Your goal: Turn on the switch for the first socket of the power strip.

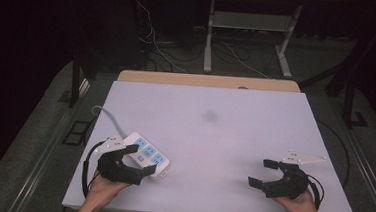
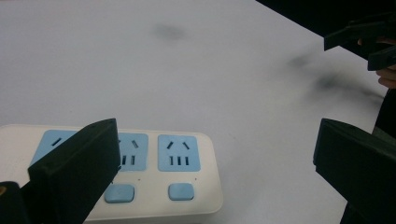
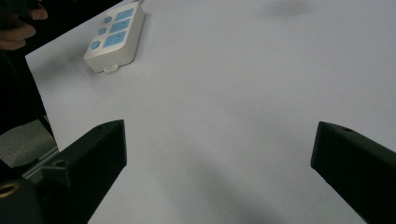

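A white power strip [image 1: 148, 156] with blue sockets and blue switches lies at the front left of the white tabletop [image 1: 224, 138]; its grey cable [image 1: 106, 115] runs off to the back left. My left gripper [image 1: 141, 159] is open, one jaw over the strip's near side, the other past its end. In the left gripper view the power strip [image 2: 163, 158] lies low between the wide jaws of my left gripper [image 2: 217, 135]. My right gripper [image 1: 259, 172] stands open at the front right over bare table. The right gripper view has the power strip [image 3: 114, 37] far off, beyond my right gripper [image 3: 218, 135].
A faint dark smudge [image 1: 209, 116] marks the middle of the tabletop. A wooden table edge [image 1: 208, 81] shows behind the white board. Beyond it are loose floor cables [image 1: 155, 48] and the legs of another table [image 1: 209, 37]. Dark floor surrounds the table.
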Motion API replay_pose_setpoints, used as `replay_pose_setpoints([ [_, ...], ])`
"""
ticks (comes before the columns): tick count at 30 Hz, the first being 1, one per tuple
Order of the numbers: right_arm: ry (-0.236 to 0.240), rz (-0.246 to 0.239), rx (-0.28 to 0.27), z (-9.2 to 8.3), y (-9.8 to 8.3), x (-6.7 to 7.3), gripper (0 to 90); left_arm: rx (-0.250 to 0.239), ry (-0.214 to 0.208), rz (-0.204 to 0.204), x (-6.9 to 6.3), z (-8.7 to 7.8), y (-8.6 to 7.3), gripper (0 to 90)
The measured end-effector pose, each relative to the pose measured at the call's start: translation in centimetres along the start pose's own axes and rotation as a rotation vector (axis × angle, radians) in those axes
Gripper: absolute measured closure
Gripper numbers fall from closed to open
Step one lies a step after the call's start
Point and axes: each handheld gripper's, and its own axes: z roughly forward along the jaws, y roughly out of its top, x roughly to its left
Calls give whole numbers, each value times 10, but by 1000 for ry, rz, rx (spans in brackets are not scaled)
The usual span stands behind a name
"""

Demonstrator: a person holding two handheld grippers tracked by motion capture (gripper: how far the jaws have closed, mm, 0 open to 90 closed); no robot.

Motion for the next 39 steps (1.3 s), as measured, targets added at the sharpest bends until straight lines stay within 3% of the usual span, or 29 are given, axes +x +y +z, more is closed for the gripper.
replay_pose_setpoints([
  [24, 2, -6, 22, 3, 0, 1, 32, 79, 69, -12, 25, -19, 9, 0],
  [39, 3, -7, 34, 4, -1, 2, 31, 157, 102, -6, 39, -20, 17, 0],
])
